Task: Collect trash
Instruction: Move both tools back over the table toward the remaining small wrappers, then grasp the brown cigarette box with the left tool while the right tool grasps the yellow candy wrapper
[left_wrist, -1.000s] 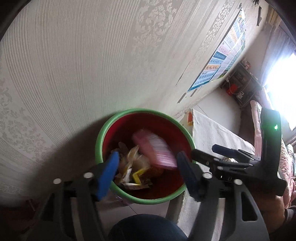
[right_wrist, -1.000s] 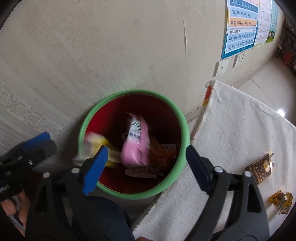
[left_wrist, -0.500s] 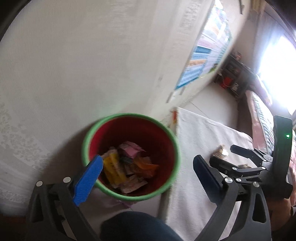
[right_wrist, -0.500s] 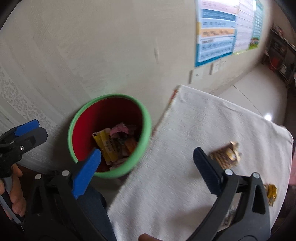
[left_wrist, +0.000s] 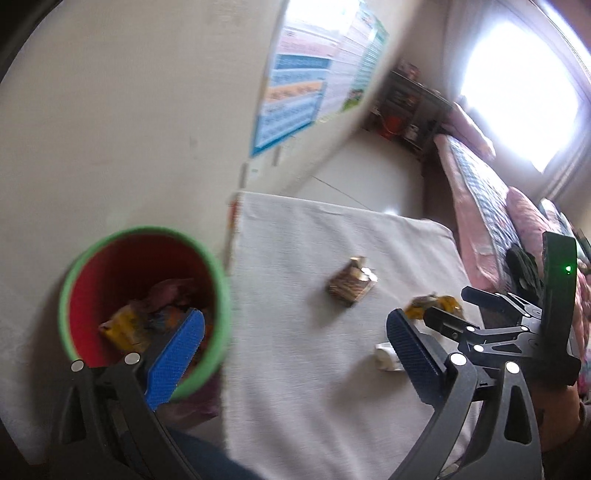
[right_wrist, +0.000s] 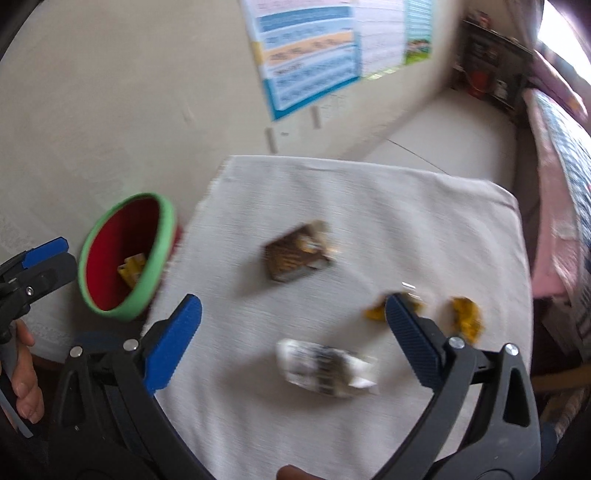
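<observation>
A red bin with a green rim (left_wrist: 221, 295) (right_wrist: 162, 243) stands left of the white-clothed table (left_wrist: 295, 350) (right_wrist: 258, 184) and holds several wrappers (left_wrist: 125, 328). On the cloth lie a brown wrapper (left_wrist: 351, 286) (right_wrist: 295, 254), a white and black packet (right_wrist: 325, 363) (left_wrist: 386, 356), and two crumpled yellow wrappers (right_wrist: 373, 312) (right_wrist: 465, 317). My left gripper (left_wrist: 295, 325) is open and empty, its left finger over the bin. My right gripper (right_wrist: 291, 310) is open and empty above the cloth, with the white packet just below the gap. The right gripper also shows at the right of the left wrist view (left_wrist: 491, 314).
A wall with a coloured poster (right_wrist: 314, 66) runs behind the table. A bed with pink bedding (left_wrist: 491, 206) lies to the right, a dark shelf (left_wrist: 413, 107) stands in the far corner under a bright window. A hand (right_wrist: 22, 376) holds the left gripper's handle.
Both grippers let wrappers drop into the bin, opened wide, and swung right from over the bin to over the table. The bin slid to the left in both views.
</observation>
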